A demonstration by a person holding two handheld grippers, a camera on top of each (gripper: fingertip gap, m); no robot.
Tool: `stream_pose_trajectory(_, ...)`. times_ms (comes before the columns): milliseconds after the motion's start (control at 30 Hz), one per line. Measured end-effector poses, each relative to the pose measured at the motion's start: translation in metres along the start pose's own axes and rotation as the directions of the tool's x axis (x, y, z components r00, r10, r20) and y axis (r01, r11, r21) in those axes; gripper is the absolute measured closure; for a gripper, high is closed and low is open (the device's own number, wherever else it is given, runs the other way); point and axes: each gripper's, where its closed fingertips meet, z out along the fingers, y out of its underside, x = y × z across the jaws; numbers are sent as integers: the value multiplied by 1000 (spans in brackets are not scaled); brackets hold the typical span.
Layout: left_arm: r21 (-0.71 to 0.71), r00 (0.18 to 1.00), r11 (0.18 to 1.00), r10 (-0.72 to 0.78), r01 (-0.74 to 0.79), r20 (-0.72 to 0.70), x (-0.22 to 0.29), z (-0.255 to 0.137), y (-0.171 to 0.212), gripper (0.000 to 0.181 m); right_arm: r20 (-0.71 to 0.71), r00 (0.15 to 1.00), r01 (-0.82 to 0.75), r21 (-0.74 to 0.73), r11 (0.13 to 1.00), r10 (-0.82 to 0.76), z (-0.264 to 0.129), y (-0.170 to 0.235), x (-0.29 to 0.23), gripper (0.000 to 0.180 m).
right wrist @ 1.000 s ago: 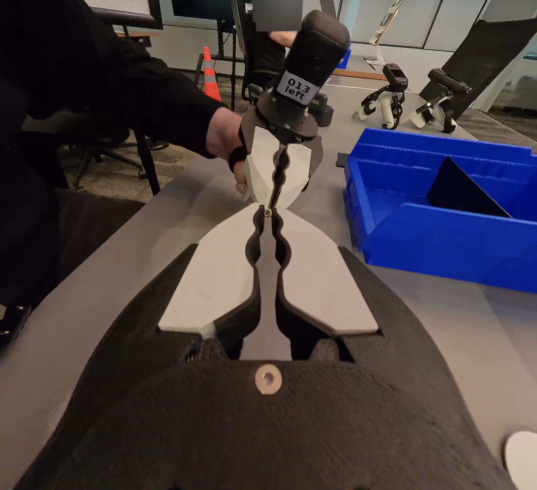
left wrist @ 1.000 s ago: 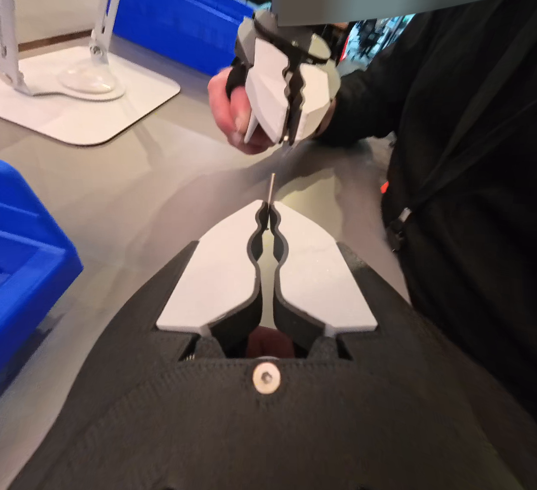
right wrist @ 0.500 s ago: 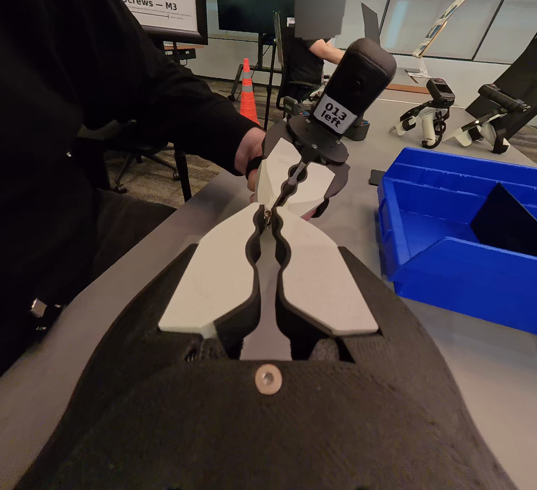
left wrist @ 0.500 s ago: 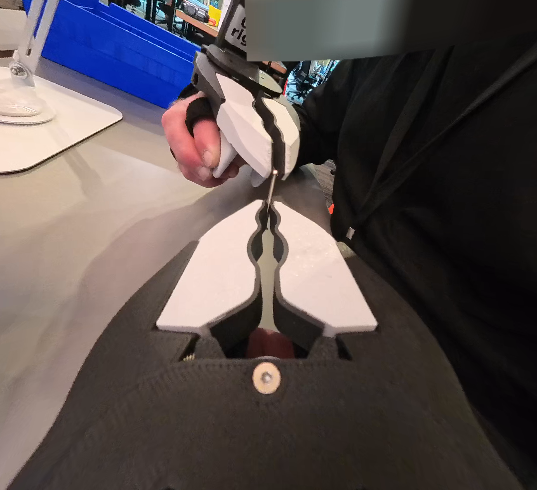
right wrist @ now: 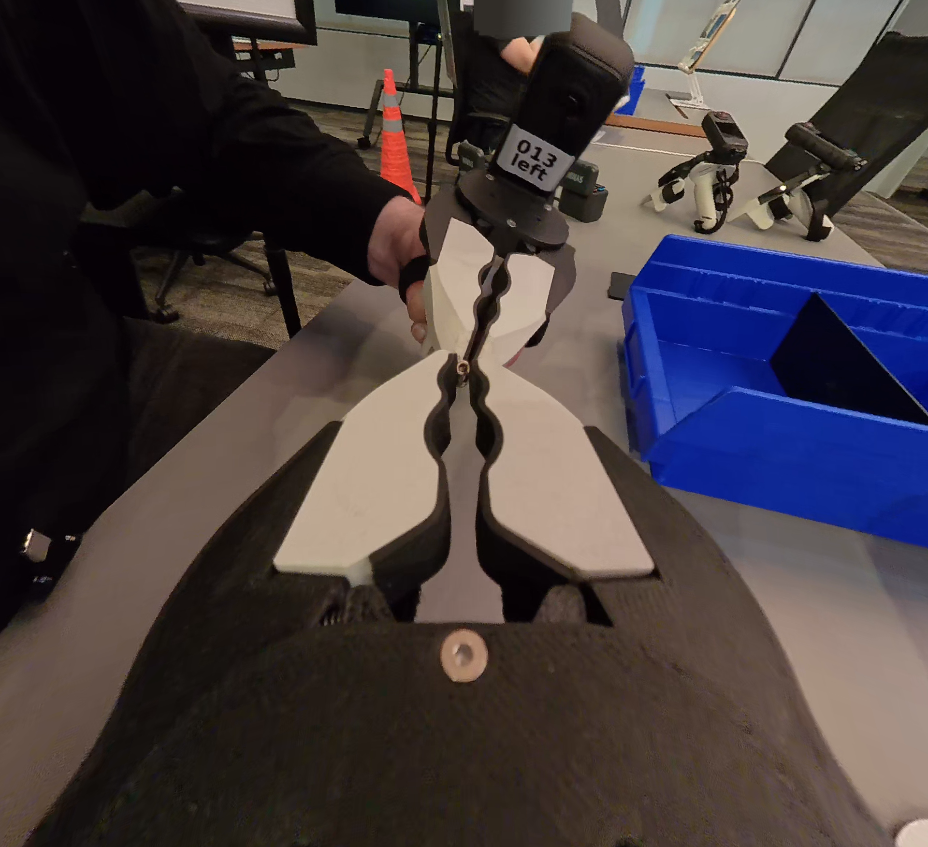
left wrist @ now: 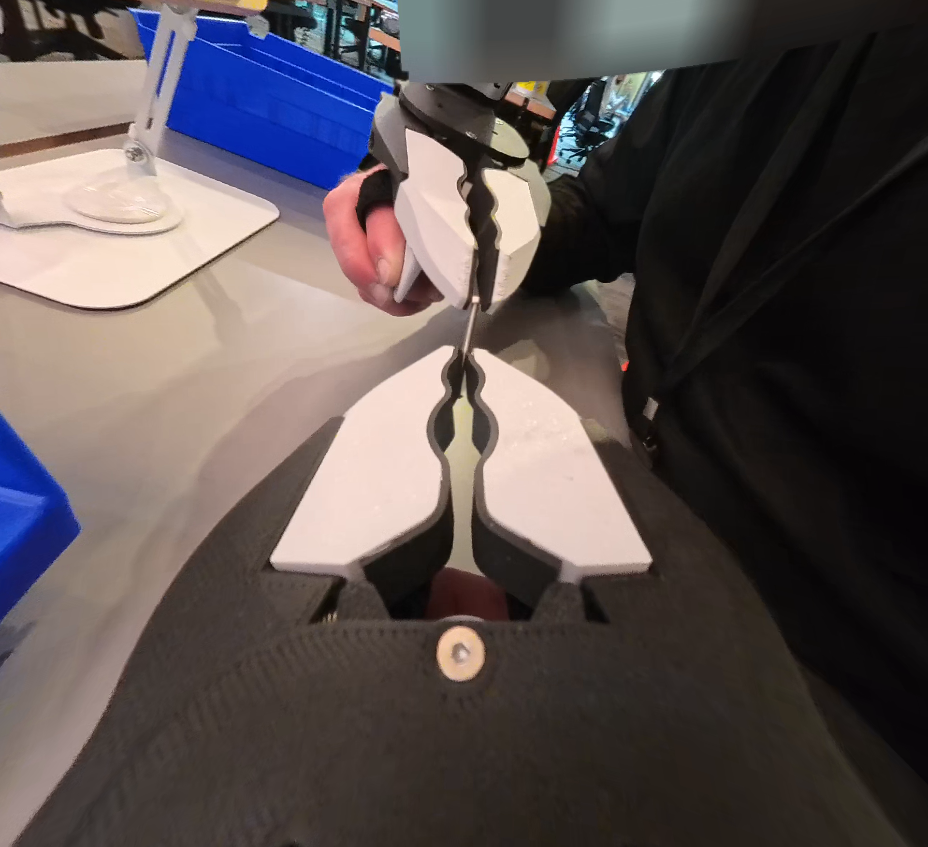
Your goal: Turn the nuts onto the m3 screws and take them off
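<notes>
My left gripper (left wrist: 462, 357) is shut on the lower end of a thin metal screw (left wrist: 469, 326) that points away from it, above the grey table (left wrist: 201, 396). My right gripper (right wrist: 462, 361) is shut on a small nut (right wrist: 462, 367) at its tips. The two grippers stand tip to tip. In the left wrist view the screw's far end meets the right gripper's tips (left wrist: 477, 303). In the right wrist view the left gripper (right wrist: 468, 349) sits just beyond the nut. The screw's thread and the joint with the nut are hidden between the fingers.
A blue bin (right wrist: 753, 471) with a black divider stands right of the grippers. Another blue bin (left wrist: 261, 119) and a white stand base (left wrist: 150, 250) lie at the far left, and a blue bin corner (left wrist: 25, 521) at the near left. A person's dark-clothed body (left wrist: 778, 320) is close by. Only a small space, under 4 cm, lies between the two pairs of fingers.
A second ago the screw's tip was free, with a gap to the right gripper. The grippers have come together, and the screw's end now meets the right gripper's tips. Both grippers stay shut.
</notes>
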Motion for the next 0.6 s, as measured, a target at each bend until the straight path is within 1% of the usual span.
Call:
stream_pose_trajectory(100,-23,998,999,37,-36,52,-3,0,0,181,-24,999,-25,3,1000,25,-1,1,3,175)
stream_pose_trajectory(333,-27,982,994,109,-106,152,-7,-1,-7,181,-65,992,-106,67,992,110,-3,-1,9,175)
stream_pose_trajectory(600,-49,955,983,182,-176,235,-10,-2,-14,181,-102,980,-157,133,979,171,-6,-6,14,175)
